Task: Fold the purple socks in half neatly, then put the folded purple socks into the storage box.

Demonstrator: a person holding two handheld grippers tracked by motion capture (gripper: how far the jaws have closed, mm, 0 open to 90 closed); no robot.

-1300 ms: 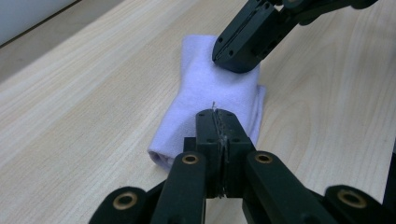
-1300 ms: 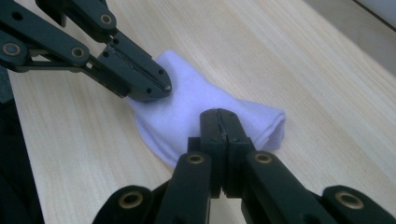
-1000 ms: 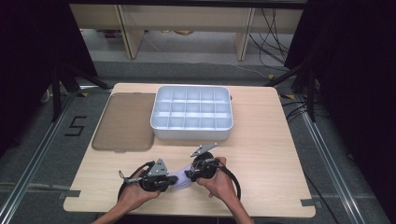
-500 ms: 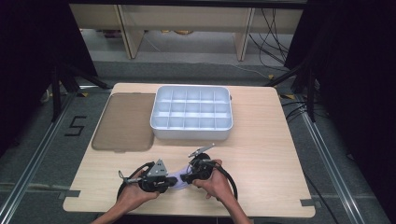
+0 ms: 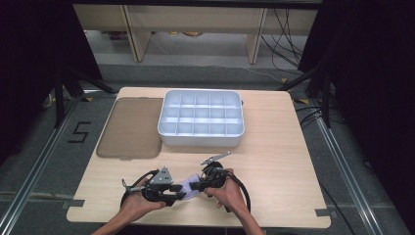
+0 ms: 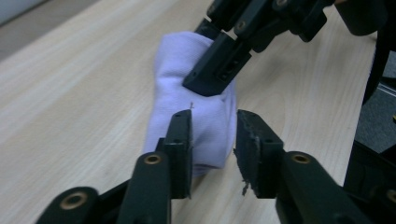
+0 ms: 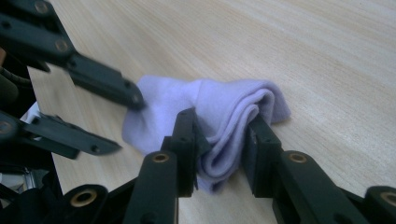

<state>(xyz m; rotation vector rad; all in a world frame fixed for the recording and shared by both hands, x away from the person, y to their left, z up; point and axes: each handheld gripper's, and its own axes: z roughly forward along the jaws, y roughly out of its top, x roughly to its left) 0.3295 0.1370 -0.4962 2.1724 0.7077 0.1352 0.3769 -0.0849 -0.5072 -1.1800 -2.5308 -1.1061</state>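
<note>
A pale lilac folded cloth (image 5: 189, 185) lies on the wooden table (image 5: 274, 166) near its front edge, between my two grippers. My right gripper (image 5: 196, 186) comes in from the right. In the right gripper view its jaws (image 7: 219, 140) are shut on the cloth's (image 7: 224, 107) folded layers. My left gripper (image 5: 180, 195) faces it from the left. Its jaws (image 6: 212, 140) stand open on either side of the cloth's (image 6: 187, 98) near end without pressing it. One right-gripper finger (image 6: 219, 65) presses on the cloth's top.
A white tray (image 5: 200, 140) divided into several compartments stands at the middle back of the table. A flat brown lid (image 5: 129, 127) lies to its left. Cables loop from both grippers near the front edge. Bare wood spreads out to the right.
Both grippers stay together at the cloth. The right hand has shifted slightly toward the front edge; the cloth has hardly moved.
</note>
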